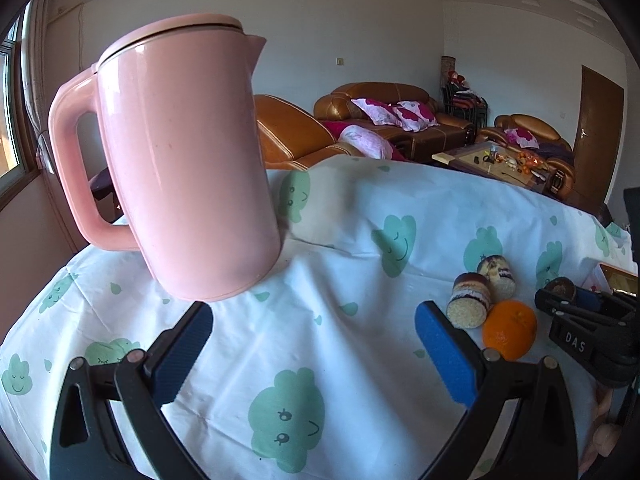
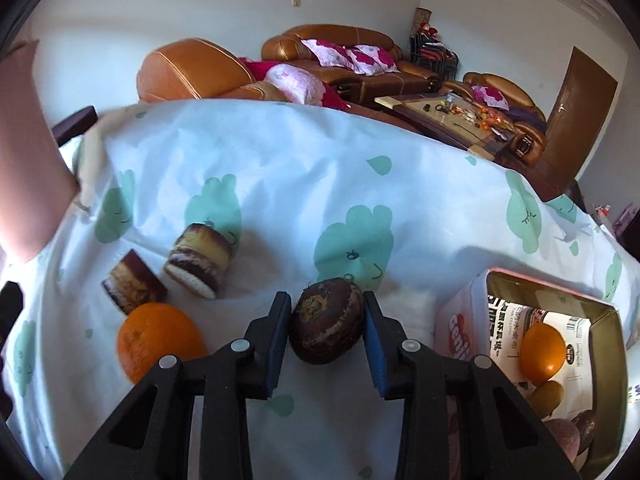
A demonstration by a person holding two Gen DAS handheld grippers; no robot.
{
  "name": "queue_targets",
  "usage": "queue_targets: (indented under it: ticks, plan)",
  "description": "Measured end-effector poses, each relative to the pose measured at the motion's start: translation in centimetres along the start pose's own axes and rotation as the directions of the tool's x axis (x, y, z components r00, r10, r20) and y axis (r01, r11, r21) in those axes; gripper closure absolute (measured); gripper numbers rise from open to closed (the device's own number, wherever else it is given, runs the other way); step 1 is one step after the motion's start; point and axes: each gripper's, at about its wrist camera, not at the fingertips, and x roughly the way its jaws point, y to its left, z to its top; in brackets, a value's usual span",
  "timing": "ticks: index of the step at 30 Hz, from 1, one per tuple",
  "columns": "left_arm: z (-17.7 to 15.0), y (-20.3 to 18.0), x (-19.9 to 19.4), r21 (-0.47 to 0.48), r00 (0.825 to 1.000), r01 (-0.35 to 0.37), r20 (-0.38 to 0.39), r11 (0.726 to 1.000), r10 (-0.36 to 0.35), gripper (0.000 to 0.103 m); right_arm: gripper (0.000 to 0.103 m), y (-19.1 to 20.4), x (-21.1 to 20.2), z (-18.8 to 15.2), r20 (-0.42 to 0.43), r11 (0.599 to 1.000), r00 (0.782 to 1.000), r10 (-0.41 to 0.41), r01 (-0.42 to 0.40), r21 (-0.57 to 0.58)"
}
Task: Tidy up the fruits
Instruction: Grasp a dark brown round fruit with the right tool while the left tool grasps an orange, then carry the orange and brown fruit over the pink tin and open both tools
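Note:
My right gripper [image 2: 326, 326] is shut on a dark brown round fruit [image 2: 327, 322], held just above the cloth-covered table. An orange [image 2: 158, 340] lies left of it, also seen in the left wrist view [image 1: 509, 330]. A cardboard box [image 2: 608, 344] at the right holds another orange [image 2: 542, 354] and other fruits. My left gripper [image 1: 314, 342] is open and empty above the cloth, below a pink kettle [image 1: 188, 164]. The right gripper shows in the left wrist view [image 1: 560, 296] at the far right.
Two cake-like rolls [image 2: 200, 258] [image 2: 134, 280] lie behind the loose orange. The table carries a white cloth [image 2: 320, 184] with green prints. Sofas [image 2: 352, 60] and a low table stand behind.

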Motion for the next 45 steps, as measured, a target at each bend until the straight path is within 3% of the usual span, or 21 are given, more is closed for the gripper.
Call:
queue_targets:
  ticks: [5, 10, 12, 17, 20, 23, 26, 27, 29, 33, 39, 45]
  plan:
    - [0.0, -1.3, -1.0, 0.016, 0.991, 0.131, 0.019, 0.991, -0.131, 0.000, 0.066, -0.1, -6.9, -3.4, 0.218, 0.997, 0.973, 0.075, -0.078, 0.002]
    - [-0.8, -4.0, -1.3, 0.046, 0.974, 0.226, -0.020, 0.973, -0.225, 0.008, 0.066, 0.0, -11.4, -7.2, 0.335, 0.998, 0.941, 0.037, -0.018, -0.060]
    - [-1.0, -5.6, -1.1, 0.062, 0.971, 0.236, -0.052, 0.970, -0.233, 0.014, 0.066, -0.8, -12.4, -8.2, 0.357, 0.998, 0.934, 0.032, -0.013, -0.055]
    - [-0.7, -9.4, -0.3, 0.051, 0.966, 0.244, -0.100, 0.969, -0.238, 0.015, 0.066, -2.0, -13.1, -8.1, 0.381, 0.999, 0.924, 0.038, -0.035, -0.016]
    - [-0.6, -11.6, 1.6, 0.062, 0.972, 0.172, -0.174, 0.983, -0.159, 0.026, 0.066, -2.6, -12.7, -7.8, 0.374, 0.999, 0.926, 0.051, -0.055, -0.001]
    - [-0.8, -12.2, 3.9, -0.015, 0.947, 0.156, -0.280, 0.988, -0.154, 0.030, 0.066, -3.3, -12.8, -7.8, 0.370, 0.997, 0.927, 0.063, -0.074, 0.016]
    - [-0.7, -12.5, 4.3, -0.018, 0.954, 0.135, -0.267, 0.991, -0.134, 0.034, 0.066, -3.7, -12.5, -8.0, 0.363, 0.996, 0.929, 0.069, -0.087, 0.032]
    - [-0.7, -12.3, 4.2, -0.032, 0.954, 0.151, -0.259, 0.988, -0.154, 0.044, 0.066, -3.8, -12.4, -7.9, 0.362, 0.996, 0.929, 0.069, -0.087, 0.033]
    - [-0.7, -11.6, 4.0, -0.073, 0.948, 0.194, -0.244, 0.978, -0.206, 0.053, 0.066, -4.0, -12.4, -7.8, 0.363, 0.995, 0.929, 0.070, -0.088, 0.035]
    - [-1.1, -9.7, 3.7, -0.175, 0.939, 0.237, -0.213, 0.956, -0.272, 0.054, 0.066, -4.5, -12.4, -7.8, 0.362, 0.993, 0.929, 0.075, -0.101, 0.054]
    - [-2.0, -7.3, 1.1, -0.220, 0.974, 0.157, -0.124, 0.963, -0.187, 0.054, 0.066, -4.0, -12.9, -8.1, 0.384, 0.994, 0.920, 0.079, -0.102, 0.040]
    - [-2.7, -6.2, -1.7, -0.183, 0.992, 0.112, -0.035, 0.977, -0.120, 0.054, 0.066, -3.7, -13.2, -8.2, 0.390, 0.989, 0.912, 0.127, -0.148, 0.024]
